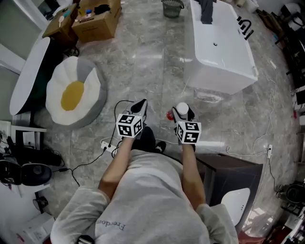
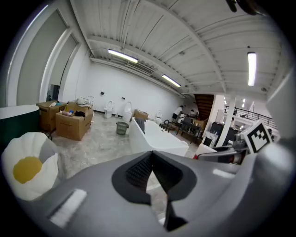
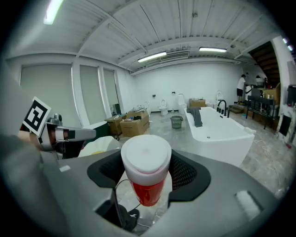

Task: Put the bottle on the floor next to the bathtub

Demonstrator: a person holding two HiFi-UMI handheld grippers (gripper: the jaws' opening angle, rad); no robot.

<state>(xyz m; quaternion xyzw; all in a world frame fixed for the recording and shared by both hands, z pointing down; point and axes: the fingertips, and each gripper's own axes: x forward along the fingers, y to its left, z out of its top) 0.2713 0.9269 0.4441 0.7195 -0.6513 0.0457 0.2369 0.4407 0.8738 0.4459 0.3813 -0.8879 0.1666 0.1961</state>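
Red plastic under a broad white cap: bottle (image 3: 147, 173) upright between the jaws of the right gripper (image 1: 183, 112), squeezed on both sides by the dark ribbed pads, carried clear of the grey marbled floor (image 1: 143, 62). Held low in front of the person, well short of the white bathtub (image 1: 221, 50) ahead and to the right, not yet set down beside it. Alongside at the same height, left gripper (image 1: 140, 106), apart from the bottle, jaws drawn together with nothing between them, tips seemingly touching, hard to judge past the dark wedge below them. Off to the left, egg-shaped cushion (image 1: 74, 93) flat on the floor; beyond it, open cardboard box (image 1: 97, 19); near the bathtub's far end, small mesh basket (image 1: 172, 7).
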